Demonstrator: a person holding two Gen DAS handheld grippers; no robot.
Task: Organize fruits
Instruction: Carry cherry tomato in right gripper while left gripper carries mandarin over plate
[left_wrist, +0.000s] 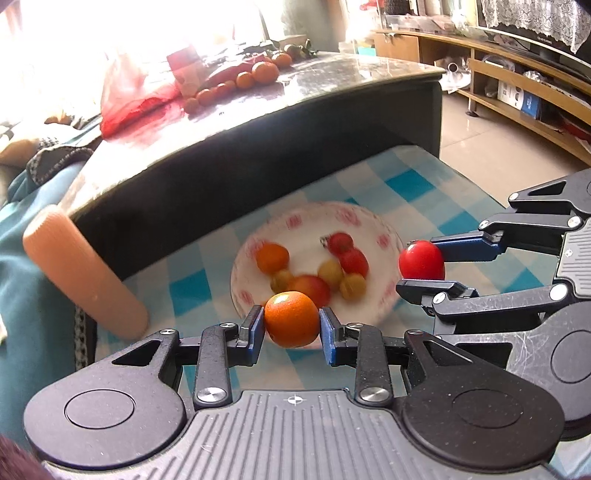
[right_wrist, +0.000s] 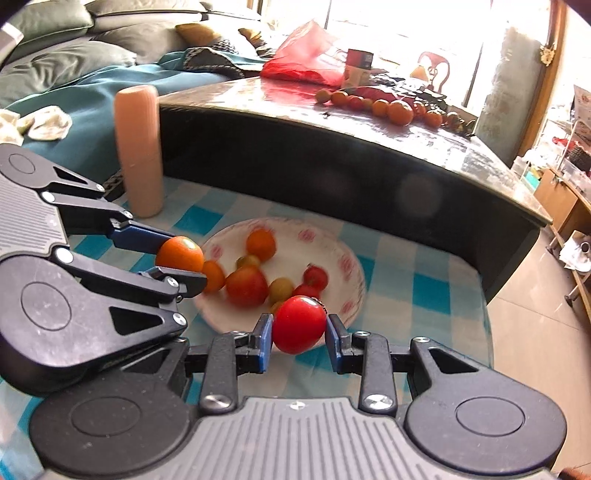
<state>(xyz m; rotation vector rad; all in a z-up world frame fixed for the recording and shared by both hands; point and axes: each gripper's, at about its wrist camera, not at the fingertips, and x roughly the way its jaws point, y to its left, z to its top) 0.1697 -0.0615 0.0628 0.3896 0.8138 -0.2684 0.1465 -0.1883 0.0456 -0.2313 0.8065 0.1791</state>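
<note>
The left gripper (left_wrist: 291, 328) clamps a small orange citrus fruit (left_wrist: 291, 319) between its blue pads, over the near rim of the white bowl (left_wrist: 388, 236). The right gripper (right_wrist: 300, 334) pinches a red cherry tomato (right_wrist: 299, 325), also above the bowl's near rim. Inside the bowl lie more red, orange and yellowish fruits. The bowl sits on a blue-checked cloth (right_wrist: 424, 288); beyond it stands a peach cylinder (right_wrist: 138, 147), and behind that a dark table (right_wrist: 369, 155) bearing a row of fruits (right_wrist: 388, 105).
</note>
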